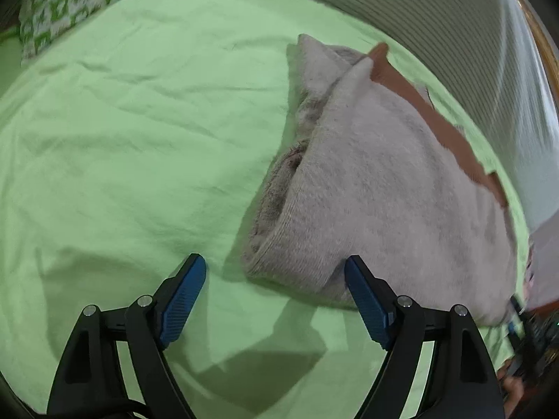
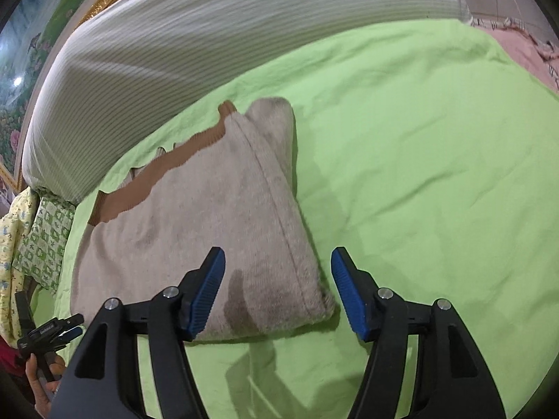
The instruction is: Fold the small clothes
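The folded beige garment [image 1: 377, 188] lies flat on the green sheet [image 1: 139, 139], just short of the striped bolster [image 2: 209, 28], while the left gripper [image 1: 275, 276] and right gripper [image 2: 277, 272] hover wide-spread and empty at its near corners, probably so the fold can settle.

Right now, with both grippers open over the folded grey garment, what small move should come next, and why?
Probably lift both away: the grey garment already lies folded on the green sheet, and the left gripper and right gripper hold nothing.

A green bedsheet [image 2: 401, 160] covers the bed, with a white ribbed bolster [image 2: 216, 24] beside a gold-framed painting [image 2: 21, 80].
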`<state>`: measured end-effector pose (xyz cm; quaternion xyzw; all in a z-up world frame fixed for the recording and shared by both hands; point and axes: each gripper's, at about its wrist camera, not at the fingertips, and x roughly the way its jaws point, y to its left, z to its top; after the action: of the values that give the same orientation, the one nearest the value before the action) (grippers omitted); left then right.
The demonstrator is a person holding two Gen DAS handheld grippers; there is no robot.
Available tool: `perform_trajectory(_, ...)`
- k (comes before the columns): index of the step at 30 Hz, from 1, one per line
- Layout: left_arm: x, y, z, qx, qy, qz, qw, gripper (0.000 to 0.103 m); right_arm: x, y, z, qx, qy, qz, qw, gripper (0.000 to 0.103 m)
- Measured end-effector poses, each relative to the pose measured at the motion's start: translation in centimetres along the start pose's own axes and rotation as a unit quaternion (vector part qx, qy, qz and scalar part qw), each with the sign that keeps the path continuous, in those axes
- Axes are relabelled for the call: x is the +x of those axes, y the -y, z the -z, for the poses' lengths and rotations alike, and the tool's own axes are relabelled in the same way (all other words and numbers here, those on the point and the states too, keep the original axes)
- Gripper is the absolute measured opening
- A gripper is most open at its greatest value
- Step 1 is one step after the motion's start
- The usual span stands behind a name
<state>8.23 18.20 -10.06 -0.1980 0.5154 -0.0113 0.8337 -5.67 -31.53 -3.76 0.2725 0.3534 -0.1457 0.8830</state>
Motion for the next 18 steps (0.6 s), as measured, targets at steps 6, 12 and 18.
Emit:
perform_trajectory(6, 0.5, 0.5, -0.5, -0.034, 0.000, 0.041, 0.9986, 0.069, 1.4, 0.4, 0.6, 0.043, -0.010, -0.020, 0.999, 0.066)
perform_trajectory(12, 0.4, 0.4, -0.8, -0.052, 0.010, 0.066, 0.9964, 0.013, 2.0, 0.5, 1.0, 0.074, -0.024, -0.056, 0.995, 0.025)
perform_trajectory(18, -6.4, -0.4, -1.4, -0.030, 0.084, 0.111, 0.9898, 0.011, -2.2, -0.1, -0.6, 0.069, 0.017, -0.102, 0.992, 0.019)
